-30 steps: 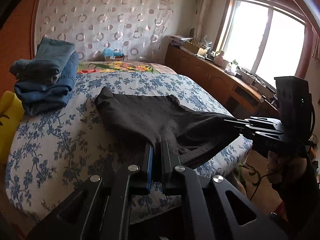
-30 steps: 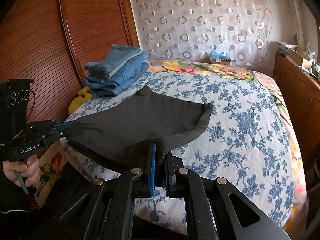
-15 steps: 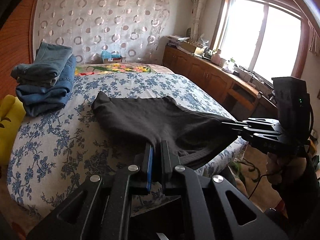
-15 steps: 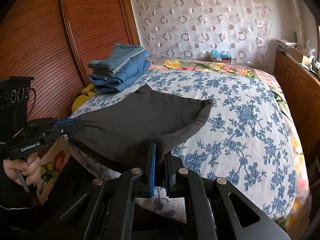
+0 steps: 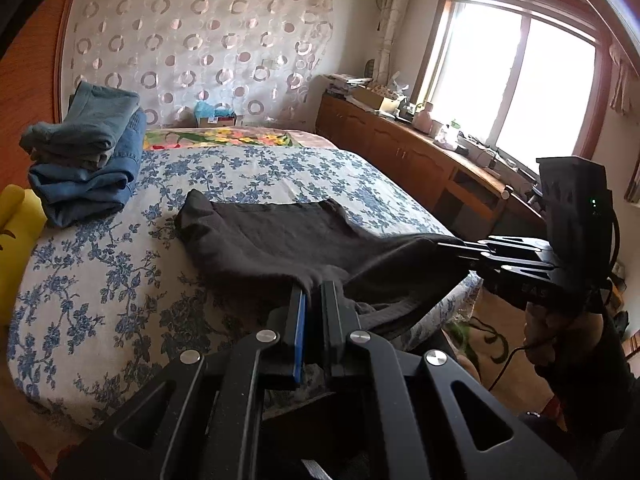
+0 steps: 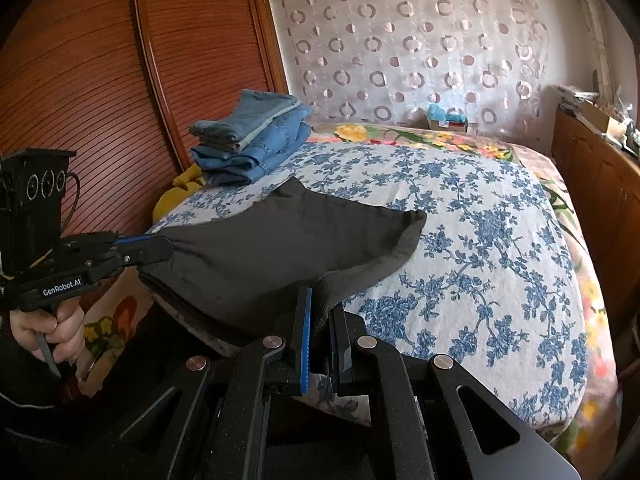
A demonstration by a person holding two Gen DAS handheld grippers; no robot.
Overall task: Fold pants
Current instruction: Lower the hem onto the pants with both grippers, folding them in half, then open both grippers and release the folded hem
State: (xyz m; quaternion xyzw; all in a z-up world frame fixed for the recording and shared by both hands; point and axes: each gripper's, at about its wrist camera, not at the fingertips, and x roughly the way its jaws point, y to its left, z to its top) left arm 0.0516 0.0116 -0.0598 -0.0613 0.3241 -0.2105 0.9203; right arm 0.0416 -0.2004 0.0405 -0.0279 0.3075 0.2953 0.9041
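Observation:
Dark grey pants (image 5: 280,236) lie spread on the bed's blue-flowered sheet (image 5: 100,280), with their near edge lifted off the mattress. My left gripper (image 5: 314,292) is shut on that edge at its left end. In the right wrist view the same gripper (image 6: 168,246) shows at the left, clamping the cloth, with a hand on its handle. My right gripper (image 6: 320,300) is shut on the right end of the pants (image 6: 280,248). It also shows in the left wrist view, where the right gripper (image 5: 452,248) pinches the fabric. The cloth hangs taut between the two.
A stack of folded blue jeans (image 5: 84,160) sits at the bed's far left, above a yellow cushion (image 5: 16,220). Wooden cabinets (image 5: 400,148) with clutter run under the window on the right. A ribbed wooden door (image 6: 80,80) stands left of the bed.

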